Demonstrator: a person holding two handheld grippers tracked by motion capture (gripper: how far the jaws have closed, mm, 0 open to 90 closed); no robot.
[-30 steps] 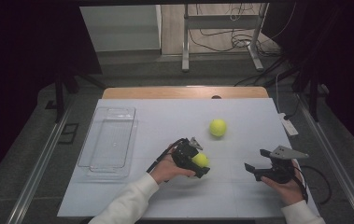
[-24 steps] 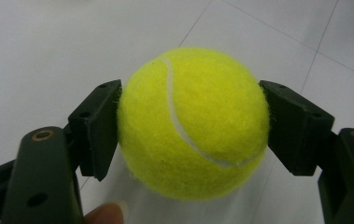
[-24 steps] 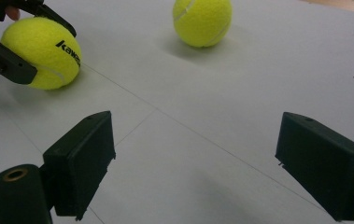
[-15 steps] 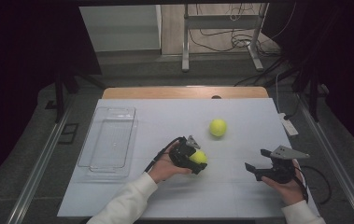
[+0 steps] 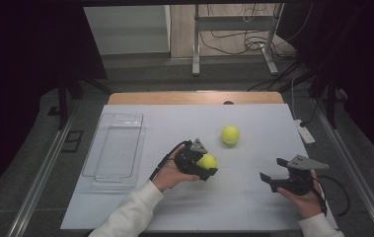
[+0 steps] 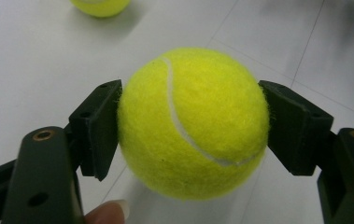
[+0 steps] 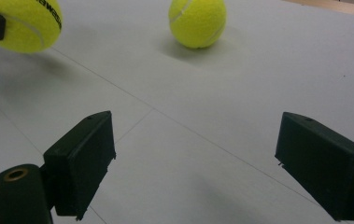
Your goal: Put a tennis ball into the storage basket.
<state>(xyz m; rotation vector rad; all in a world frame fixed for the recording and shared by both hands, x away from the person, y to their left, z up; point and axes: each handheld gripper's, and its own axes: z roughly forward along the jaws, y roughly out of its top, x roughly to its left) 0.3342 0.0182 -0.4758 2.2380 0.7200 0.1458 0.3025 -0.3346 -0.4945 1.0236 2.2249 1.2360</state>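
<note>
the left gripper (image 5: 205, 165) squeezes a yellow tennis ball (image 6: 193, 123) between its two black pads, one on each side, so its jaws have just been closing onto the ball. the ball is near the middle of the white table (image 5: 253, 207), and it looks lifted a little off it. the right gripper (image 7: 198, 163) waits with its jaws wide apart and nothing in them. a second tennis ball (image 5: 230, 135) sits on the table, a bit farther back. the clear tray (image 5: 118, 148) lies well to the left. the ball could slip out, because it is round and fuzzy and the pads only touch two small spots. a quick swing could make it pop free and roll away. a ball has no long side and points no way; its white seam curves across the front.
</note>
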